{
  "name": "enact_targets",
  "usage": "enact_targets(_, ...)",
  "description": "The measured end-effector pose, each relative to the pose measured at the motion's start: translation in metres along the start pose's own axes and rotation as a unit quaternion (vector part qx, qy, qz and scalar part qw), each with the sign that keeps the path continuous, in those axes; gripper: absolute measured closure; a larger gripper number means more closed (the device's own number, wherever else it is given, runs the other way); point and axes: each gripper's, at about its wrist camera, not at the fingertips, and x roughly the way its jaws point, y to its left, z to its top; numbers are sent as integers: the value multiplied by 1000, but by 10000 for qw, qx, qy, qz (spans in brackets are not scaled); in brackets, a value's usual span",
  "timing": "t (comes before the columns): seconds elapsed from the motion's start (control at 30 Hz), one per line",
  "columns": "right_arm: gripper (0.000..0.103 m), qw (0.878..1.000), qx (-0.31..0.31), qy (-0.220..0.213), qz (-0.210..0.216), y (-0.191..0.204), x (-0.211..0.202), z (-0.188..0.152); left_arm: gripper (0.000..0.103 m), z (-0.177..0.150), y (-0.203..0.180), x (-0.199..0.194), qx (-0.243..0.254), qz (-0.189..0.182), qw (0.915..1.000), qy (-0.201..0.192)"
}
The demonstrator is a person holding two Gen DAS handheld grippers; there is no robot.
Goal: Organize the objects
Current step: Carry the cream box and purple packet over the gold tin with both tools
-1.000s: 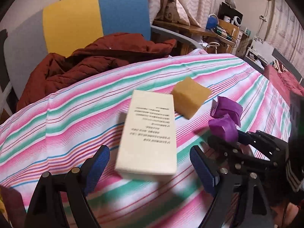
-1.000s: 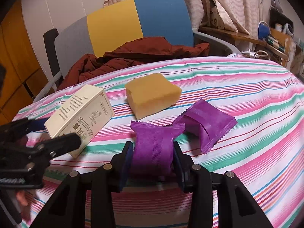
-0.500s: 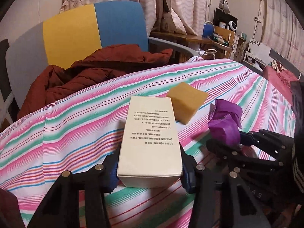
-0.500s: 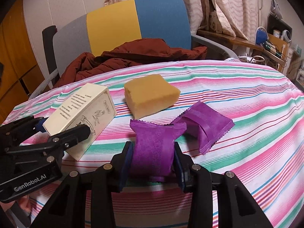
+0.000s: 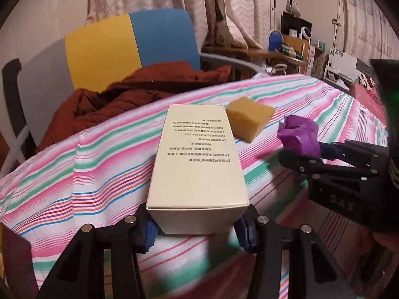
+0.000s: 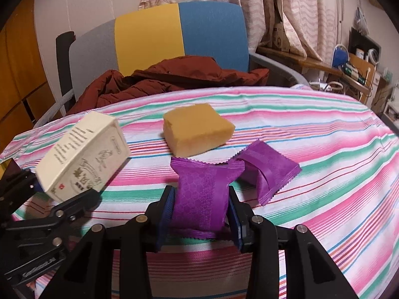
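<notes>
Since a second ago the left gripper point(image 5: 197, 226) has gone from standing open around the box point(image 5: 197, 164) to closing on its near end, and the box now sits tilted, its near end raised off the cloth point(image 5: 99, 164) as the right view shows. The right gripper point(image 6: 200, 214) has kept its hold on the pouch point(image 6: 203, 196) throughout; nothing else on the table has shifted.

The cloth, striped pink, green and white, covers the whole table; behind it stands a chair point(image 6: 179, 32) with a red jacket point(image 6: 162, 82) heaped on the seat.

The box, largest of the objects, is held by its short end, probably because that is its narrowest span and fits between the blue pads point(image 5: 245, 231). The left gripper reaches in low and nearly level, its fingers pointing toward the chair, closed to the width of the box.

The sponge point(image 6: 197, 129) lies loose just beyond the box and the pouches, touched by neither gripper.

A second pouch point(image 6: 269, 169) lies flat on the cloth, just right of the held one and apparently touching it.

The held pouch is pinched across its middle, so its crimped ends flare out above the pads. The right gripper comes in low, narrowed to a small gap filled by the pouch, which seems just lifted; I cannot be sure it clears the cloth.
</notes>
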Motion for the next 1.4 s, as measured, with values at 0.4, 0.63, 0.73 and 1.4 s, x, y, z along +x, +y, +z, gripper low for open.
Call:
enact_targets(0.4,62,9988,-138,-442,-126,7,-20,1,52,-27,-38,-61,463,99,9962,-733)
enact_targets(0.63,62,9978,-114,-643,-107,11,-37,-7,52,-45,-32,-96,76,-8,9948,-1020)
enact_targets(0.73,62,9966,-326,-744,-101,21,-47,-12,52,-58,-28,-113,-55,-67,9936,-1124)
enact_targets(1.4,62,9891,-1210,-476,690,121,-99,-44,52,-128,38,-216,-1017,184,9873,-1204)
